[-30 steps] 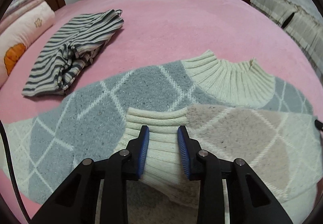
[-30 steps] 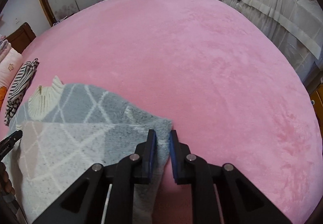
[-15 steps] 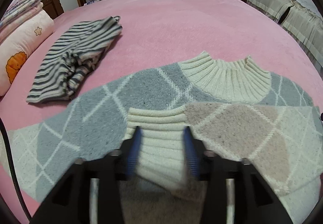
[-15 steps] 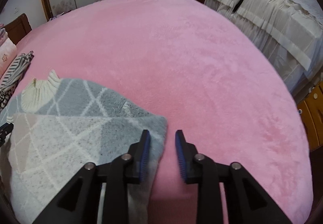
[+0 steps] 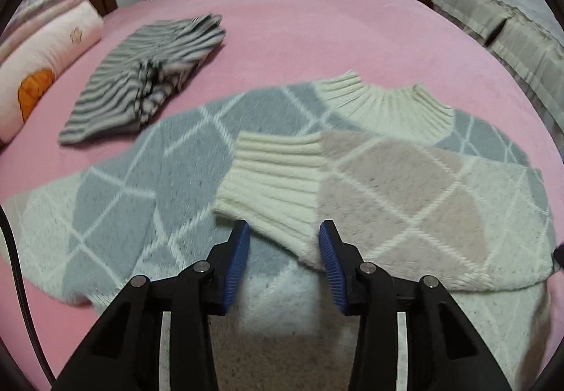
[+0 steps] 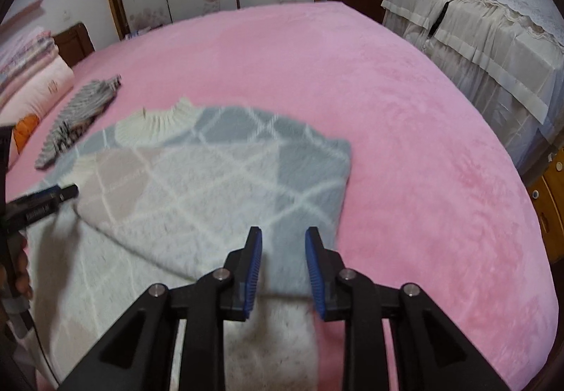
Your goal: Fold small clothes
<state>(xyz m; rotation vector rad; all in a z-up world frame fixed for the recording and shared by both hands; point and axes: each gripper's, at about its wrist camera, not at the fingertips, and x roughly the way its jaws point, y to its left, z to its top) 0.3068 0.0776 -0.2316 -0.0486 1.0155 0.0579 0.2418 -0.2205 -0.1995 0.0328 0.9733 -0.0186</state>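
Note:
A grey, beige and cream diamond-pattern sweater (image 5: 183, 179) lies flat on the pink bed, collar (image 5: 384, 105) away from me. Its right sleeve is folded across the chest, with the ribbed cuff (image 5: 271, 186) lying just beyond my left gripper (image 5: 283, 250). That gripper is open and holds nothing. In the right wrist view the sweater (image 6: 211, 186) shows its folded right edge. My right gripper (image 6: 283, 262) is open and empty above the lower right part of the sweater. The left gripper's tip (image 6: 67, 192) shows at the left.
A folded striped garment (image 5: 144, 88) lies on the bed left of the sweater; it also shows in the right wrist view (image 6: 77, 112). Pillows (image 5: 42, 60) are stacked at the far left. A covered piece of furniture (image 6: 486, 31) stands right of the bed. Pink blanket (image 6: 405, 130) spreads to the right.
Both grippers have opened and drawn back. The left one let go of the sleeve cuff, the right one let go of the sweater's folded edge. The sleeve now lies across the chest.

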